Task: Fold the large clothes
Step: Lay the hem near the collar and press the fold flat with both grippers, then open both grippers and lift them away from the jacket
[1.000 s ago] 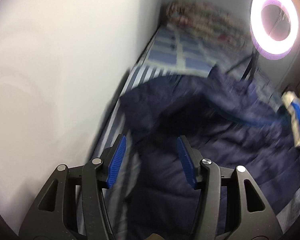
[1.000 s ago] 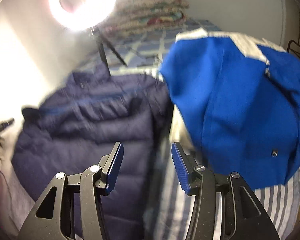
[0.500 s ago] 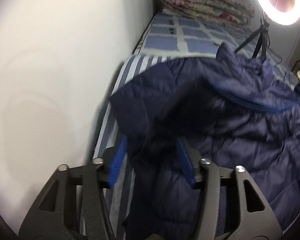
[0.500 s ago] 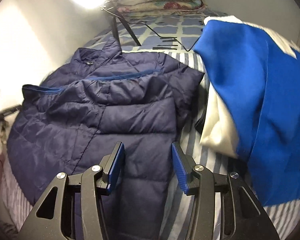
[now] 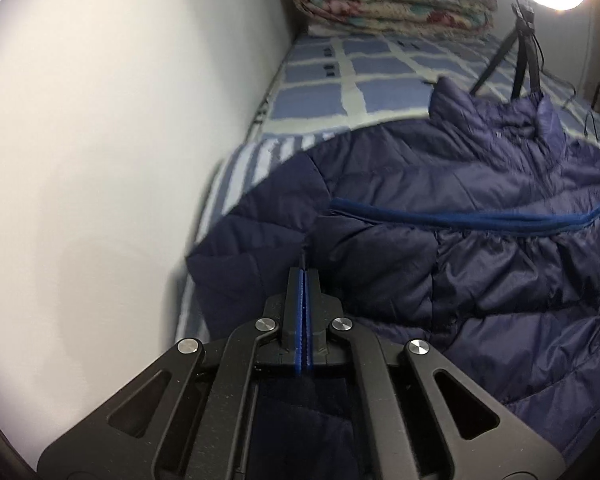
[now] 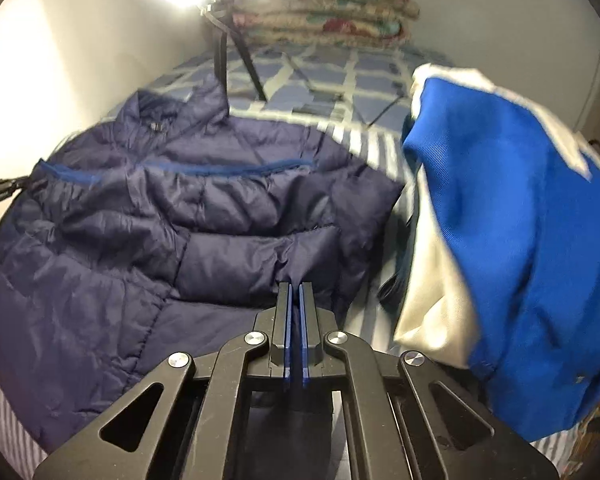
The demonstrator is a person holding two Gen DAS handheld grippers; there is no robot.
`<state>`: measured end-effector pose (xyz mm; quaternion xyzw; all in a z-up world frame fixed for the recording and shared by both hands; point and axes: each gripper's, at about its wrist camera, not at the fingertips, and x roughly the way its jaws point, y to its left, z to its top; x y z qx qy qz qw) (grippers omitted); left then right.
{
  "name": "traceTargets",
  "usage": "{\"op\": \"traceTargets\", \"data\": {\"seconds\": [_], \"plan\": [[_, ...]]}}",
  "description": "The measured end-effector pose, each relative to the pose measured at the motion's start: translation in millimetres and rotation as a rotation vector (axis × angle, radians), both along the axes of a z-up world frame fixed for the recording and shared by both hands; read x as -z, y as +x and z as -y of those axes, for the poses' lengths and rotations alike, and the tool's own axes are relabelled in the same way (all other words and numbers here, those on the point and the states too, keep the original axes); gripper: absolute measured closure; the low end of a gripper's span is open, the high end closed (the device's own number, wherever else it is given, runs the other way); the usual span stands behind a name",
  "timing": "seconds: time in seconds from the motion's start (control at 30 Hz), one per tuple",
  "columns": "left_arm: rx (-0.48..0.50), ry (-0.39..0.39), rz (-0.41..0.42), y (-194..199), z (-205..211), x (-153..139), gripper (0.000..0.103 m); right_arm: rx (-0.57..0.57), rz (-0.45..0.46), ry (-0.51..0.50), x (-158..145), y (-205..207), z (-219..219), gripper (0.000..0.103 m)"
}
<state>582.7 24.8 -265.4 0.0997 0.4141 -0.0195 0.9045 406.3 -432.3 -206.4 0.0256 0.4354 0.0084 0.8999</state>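
A navy quilted puffer jacket (image 5: 440, 216) lies spread on the bed, collar toward the far end, with a blue zipper line across it. My left gripper (image 5: 303, 274) is shut on the jacket's left sleeve edge beside the wall. In the right wrist view the jacket (image 6: 140, 232) fills the left and middle. My right gripper (image 6: 295, 288) is shut on a fold of the jacket's right side, next to the blue garment.
A bright blue and white garment (image 6: 520, 240) is heaped on the right of the bed. A folded floral quilt (image 5: 392, 4) lies at the bed's far end. A ring light on a tripod (image 5: 520, 56) stands on the checked bedcover (image 5: 340, 80). A white wall (image 5: 100, 160) borders the left.
Both grippers were open above the jacket and have dropped onto it and shut on its fabric, left on the sleeve side, right on the right side.
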Motion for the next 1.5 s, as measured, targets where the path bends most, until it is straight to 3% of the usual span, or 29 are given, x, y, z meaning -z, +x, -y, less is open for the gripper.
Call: {"op": "traceTargets", "data": {"seconds": [0.1, 0.3, 0.5, 0.8, 0.97, 1.03, 1.07, 1.13, 1.17, 1.27, 1.33, 1.4, 1.5], "plan": [[-0.028, -0.007, 0.057, 4.7, -5.3, -17.5, 0.103, 0.01, 0.072, -0.05, -18.5, -4.6, -2.3, 0.102], [-0.041, 0.065, 0.17, 31.1, 8.7, -54.0, 0.103, 0.047, 0.19, -0.187, -48.9, 6.9, -10.9, 0.102], [-0.08, 0.1, 0.237, 83.8, 33.3, -70.8, 0.103, 0.151, 0.205, -0.193, -50.0, 50.9, 1.8, 0.102], [-0.127, 0.164, 0.205, 140.0, 61.8, -10.3, 0.103, 0.179, 0.138, -0.339, -0.9, 100.0, 1.6, 0.102], [-0.155, 0.157, 0.12, 155.9, 58.0, 21.5, 0.103, 0.163, 0.102, -0.39, 21.0, 107.7, 1.6, 0.103], [-0.164, 0.154, 0.081, 160.2, 54.6, 24.1, 0.096, 0.173, 0.087, -0.398, 27.2, 109.2, 3.7, 0.103], [-0.172, 0.143, 0.081, 159.7, 51.9, 20.4, 0.092, 0.175, 0.079, -0.393, 29.3, 110.3, 4.8, 0.103], [-0.186, 0.122, 0.097, 156.2, 46.7, 8.7, 0.061, 0.173, 0.067, -0.391, 29.9, 112.8, 6.2, 0.103], [-0.193, 0.103, 0.11, 152.1, 43.6, 0.8, 0.057, 0.17, 0.063, -0.394, 28.6, 112.6, 6.0, 0.103], [-0.139, -0.036, 0.099, 135.6, 39.5, -25.0, 0.055, 0.157, 0.06, -0.351, 20.2, 108.8, 6.4, 0.101], [-0.047, -0.152, 0.057, 118.8, 46.4, -37.0, 0.055, 0.158, 0.077, -0.319, 12.2, 102.5, 5.1, 0.093], [0.043, -0.201, 0.021, 96.1, 62.0, -45.4, 0.055, 0.156, 0.112, -0.279, -2.6, 90.5, 2.1, 0.087], [0.198, -0.298, -0.048, 56.9, 92.5, -49.4, 0.055, 0.094, 0.171, -0.191, -23.6, 77.8, -10.7, 0.087]]}}
